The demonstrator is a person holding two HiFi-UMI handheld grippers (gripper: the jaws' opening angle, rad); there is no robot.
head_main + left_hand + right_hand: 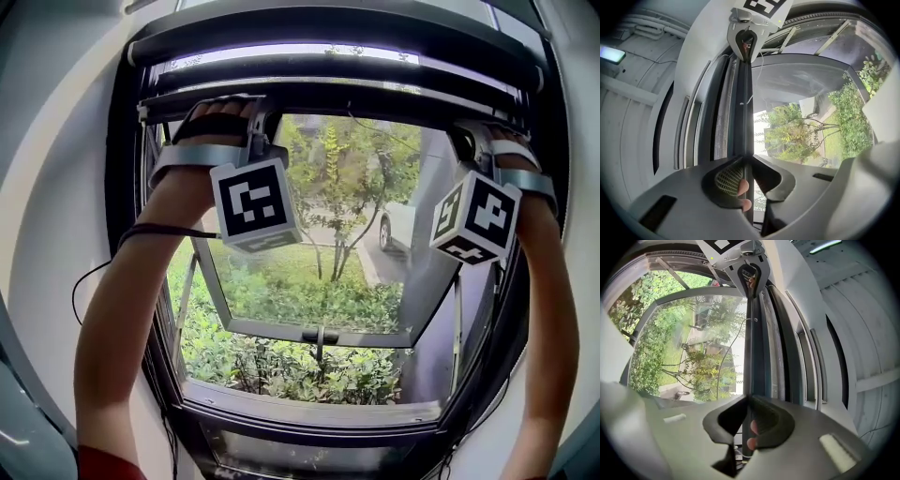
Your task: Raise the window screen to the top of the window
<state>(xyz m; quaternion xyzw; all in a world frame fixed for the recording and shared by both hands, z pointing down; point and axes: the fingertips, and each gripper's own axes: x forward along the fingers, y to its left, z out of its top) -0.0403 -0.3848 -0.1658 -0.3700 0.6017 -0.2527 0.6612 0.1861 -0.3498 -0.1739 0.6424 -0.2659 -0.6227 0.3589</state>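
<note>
Screen bar [743, 93] held high in the window: I have both tools fastened on it. My left gripper [744, 160] is clenched on the screen bar near its left end, the two grey pads pressed against its sides. My right gripper [749, 398] is clamped on it the same way near the right end. Each gripper view looks along the dark bar to the other gripper at its far end.

In the head view the bar lies level, high in the window frame [124, 141], just below the dark housing [328, 33] that runs across the top. The left marker cube [255, 204] and the right marker cube [475, 217] sit well apart, with open view between them. A black cable [141, 230] leaves my left forearm [122, 309] toward the left.

Beyond the frame and lower down, an outer sash [262, 328] stands tilted outward. Past it are green shrubs [281, 366], a small tree [342, 187] and, farther right, a white car [398, 225] on pavement.
</note>
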